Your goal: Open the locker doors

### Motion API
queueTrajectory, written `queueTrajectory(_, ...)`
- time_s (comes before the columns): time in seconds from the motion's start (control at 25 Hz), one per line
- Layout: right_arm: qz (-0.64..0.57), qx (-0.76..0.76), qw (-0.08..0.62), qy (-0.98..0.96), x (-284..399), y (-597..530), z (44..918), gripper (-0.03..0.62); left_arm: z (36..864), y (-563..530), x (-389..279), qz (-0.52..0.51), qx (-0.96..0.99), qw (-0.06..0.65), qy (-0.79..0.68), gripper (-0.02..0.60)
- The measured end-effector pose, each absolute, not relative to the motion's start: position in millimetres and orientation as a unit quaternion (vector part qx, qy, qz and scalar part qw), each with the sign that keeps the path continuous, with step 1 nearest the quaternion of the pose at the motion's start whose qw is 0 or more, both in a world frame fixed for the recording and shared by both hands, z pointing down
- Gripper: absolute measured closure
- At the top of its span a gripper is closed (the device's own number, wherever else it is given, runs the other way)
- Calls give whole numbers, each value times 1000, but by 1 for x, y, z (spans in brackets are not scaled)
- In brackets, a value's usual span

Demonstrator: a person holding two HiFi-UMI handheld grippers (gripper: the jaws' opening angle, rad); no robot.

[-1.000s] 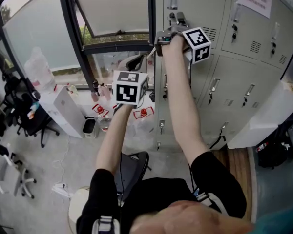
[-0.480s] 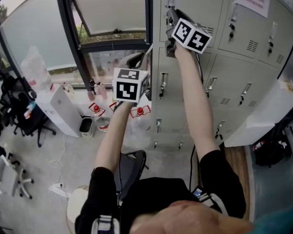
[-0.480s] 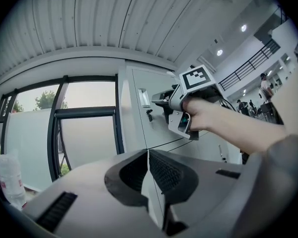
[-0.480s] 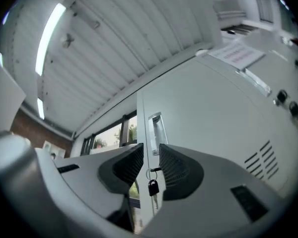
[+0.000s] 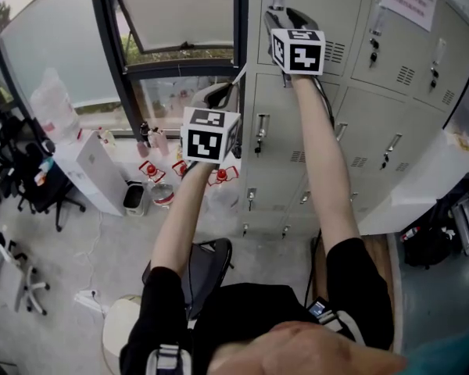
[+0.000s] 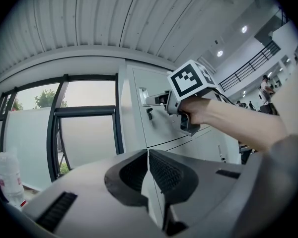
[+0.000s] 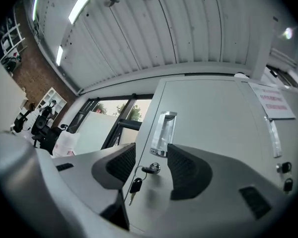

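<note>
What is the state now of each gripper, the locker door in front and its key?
left gripper, shut, nothing between the jaws.
right gripper, open, jaws have just been opening; the key shows between them, not gripped.
locker door, closed.
key, in the lock, a second key hanging from it.

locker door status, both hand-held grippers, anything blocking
Left hand-held gripper shut, empty. Right hand-held gripper just opened, key between jaws, ungripped. Locker door closed. Nothing blocking.
</note>
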State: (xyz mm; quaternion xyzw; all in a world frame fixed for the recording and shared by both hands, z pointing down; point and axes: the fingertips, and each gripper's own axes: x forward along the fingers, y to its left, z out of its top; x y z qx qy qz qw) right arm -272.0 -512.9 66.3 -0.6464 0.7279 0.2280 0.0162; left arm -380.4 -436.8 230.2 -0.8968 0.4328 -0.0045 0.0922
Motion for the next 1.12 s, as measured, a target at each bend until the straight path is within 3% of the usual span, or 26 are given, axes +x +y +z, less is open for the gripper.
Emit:
queueTrajectory(0.8, 230, -607, -14, 761, -279, -548, 30, 407, 216, -461, -391, 22, -887, 107, 449, 572)
queueTrajectory(0.92, 228, -610, -21, 759, -275, -553, 32, 451, 213, -466, -396, 34, -883, 109, 455, 572)
queueTrajectory(1.12, 223, -605, -14, 765, -278, -560, 31, 454, 209, -473, -404, 40, -879, 110, 462, 572)
